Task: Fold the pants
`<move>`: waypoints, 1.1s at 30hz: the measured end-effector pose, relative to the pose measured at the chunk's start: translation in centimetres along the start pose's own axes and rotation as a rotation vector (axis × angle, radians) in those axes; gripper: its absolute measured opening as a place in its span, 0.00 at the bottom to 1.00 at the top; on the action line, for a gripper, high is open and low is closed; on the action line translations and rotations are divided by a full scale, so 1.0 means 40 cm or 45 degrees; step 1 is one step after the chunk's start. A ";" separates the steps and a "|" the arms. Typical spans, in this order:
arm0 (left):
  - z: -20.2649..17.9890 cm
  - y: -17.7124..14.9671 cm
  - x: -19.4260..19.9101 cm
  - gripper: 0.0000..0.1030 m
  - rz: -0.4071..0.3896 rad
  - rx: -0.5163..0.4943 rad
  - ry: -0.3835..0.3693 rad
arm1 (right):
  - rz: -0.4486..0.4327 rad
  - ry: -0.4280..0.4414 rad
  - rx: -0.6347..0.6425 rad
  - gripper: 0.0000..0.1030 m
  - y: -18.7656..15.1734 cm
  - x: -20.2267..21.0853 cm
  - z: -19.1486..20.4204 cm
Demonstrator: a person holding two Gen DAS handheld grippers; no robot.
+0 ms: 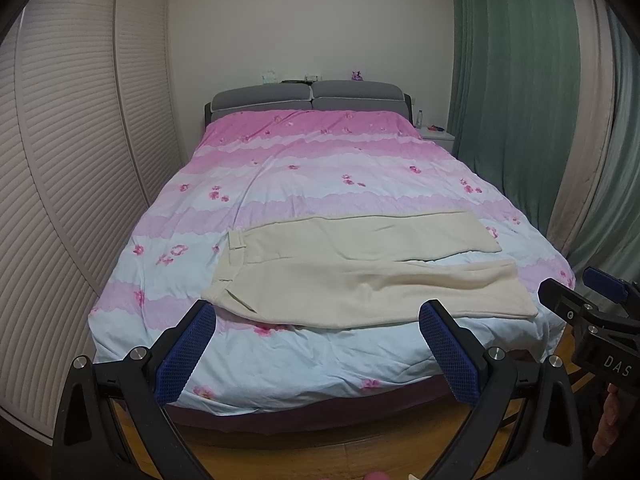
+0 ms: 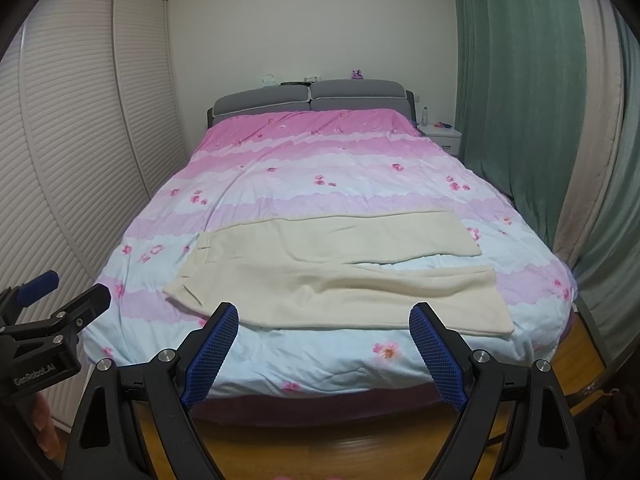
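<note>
Cream pants (image 1: 360, 268) (image 2: 332, 268) lie flat across the foot of the bed, waistband to the left, both legs stretching right with a narrow gap between them. My left gripper (image 1: 318, 322) hovers open over the floor just short of the bed's foot, nothing between its blue pads. My right gripper (image 2: 324, 322) is likewise open and empty, held back from the bed. Each gripper shows at the edge of the other's view: the right gripper (image 1: 576, 292) and the left gripper (image 2: 72, 288).
The bed's pink and pale blue floral duvet (image 1: 320, 160) fills the room's middle. Louvred wardrobe doors (image 1: 80, 160) stand at left, green curtains (image 1: 520, 100) at right. A white nightstand (image 2: 442, 134) sits by the grey headboard (image 2: 308, 100). Wooden floor (image 2: 320, 448) lies below.
</note>
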State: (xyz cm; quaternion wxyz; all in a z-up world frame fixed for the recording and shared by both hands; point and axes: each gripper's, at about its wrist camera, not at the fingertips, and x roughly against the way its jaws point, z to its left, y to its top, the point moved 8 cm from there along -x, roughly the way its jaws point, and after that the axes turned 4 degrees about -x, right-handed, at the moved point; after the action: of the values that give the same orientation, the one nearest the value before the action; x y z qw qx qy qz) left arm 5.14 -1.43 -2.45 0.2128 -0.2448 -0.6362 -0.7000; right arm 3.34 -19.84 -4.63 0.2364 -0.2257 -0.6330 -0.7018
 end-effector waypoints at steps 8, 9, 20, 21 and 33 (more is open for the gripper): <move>0.019 -0.001 0.002 1.00 -0.017 0.014 0.010 | -0.003 0.005 0.003 0.85 0.000 -0.003 -0.003; 0.017 -0.001 0.003 1.00 -0.019 0.014 0.014 | -0.003 0.004 0.002 0.85 0.001 -0.004 -0.004; 0.016 0.003 -0.003 1.00 -0.023 0.020 0.015 | -0.008 0.004 0.008 0.85 0.006 -0.017 0.006; 0.016 0.004 -0.004 1.00 -0.024 0.019 0.014 | -0.009 0.004 0.008 0.85 0.005 -0.015 0.004; 0.012 0.006 -0.009 1.00 -0.022 0.019 0.002 | -0.006 0.005 0.006 0.85 0.018 -0.030 0.010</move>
State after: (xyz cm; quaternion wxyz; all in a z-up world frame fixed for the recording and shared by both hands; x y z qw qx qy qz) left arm 5.60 -1.00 -2.44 0.2092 -0.2372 -0.6433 -0.6972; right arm 4.74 -19.43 -4.77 0.2363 -0.2222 -0.6347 -0.7014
